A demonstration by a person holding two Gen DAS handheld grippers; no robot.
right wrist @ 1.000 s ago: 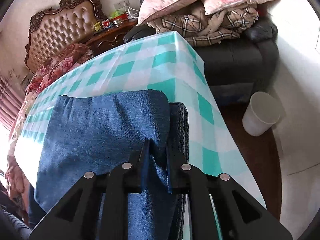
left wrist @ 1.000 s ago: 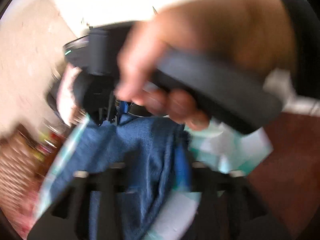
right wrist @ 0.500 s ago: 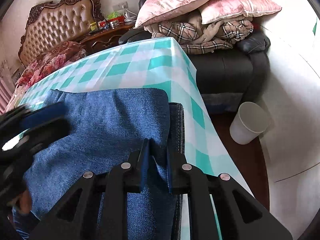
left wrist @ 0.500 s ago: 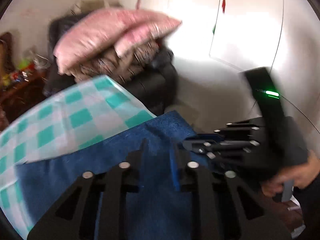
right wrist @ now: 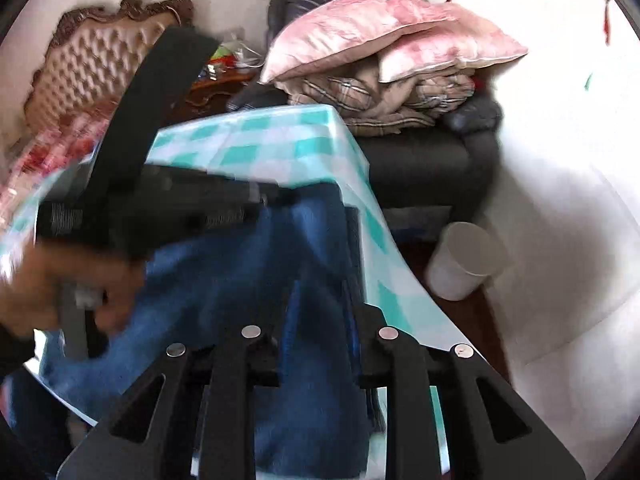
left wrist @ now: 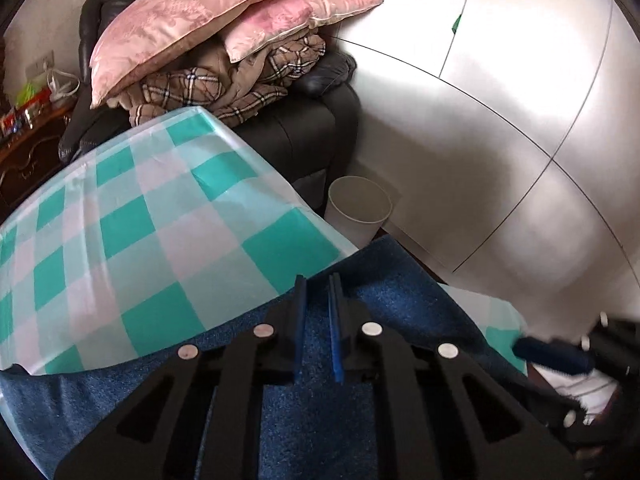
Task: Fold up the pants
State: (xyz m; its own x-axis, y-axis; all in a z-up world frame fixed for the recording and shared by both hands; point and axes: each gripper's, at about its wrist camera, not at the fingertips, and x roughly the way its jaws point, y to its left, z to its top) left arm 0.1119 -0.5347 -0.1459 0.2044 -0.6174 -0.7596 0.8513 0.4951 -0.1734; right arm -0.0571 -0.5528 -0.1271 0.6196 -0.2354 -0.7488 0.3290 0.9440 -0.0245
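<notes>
A teal-and-white checked tabletop [left wrist: 132, 216] stands before a dark leather armchair [left wrist: 312, 132] piled with pink pillows [left wrist: 200, 12] and a plaid blanket [left wrist: 224, 84]. A white bin [left wrist: 358, 210] sits beside bright white wall panels [left wrist: 500, 128]. A tufted headboard [right wrist: 92, 68] lines the far wall.

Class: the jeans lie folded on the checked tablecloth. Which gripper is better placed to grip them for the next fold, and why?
Probably the left gripper: its fingers are closing astride the jeans edge. The right gripper is opening, with denim between.
</notes>
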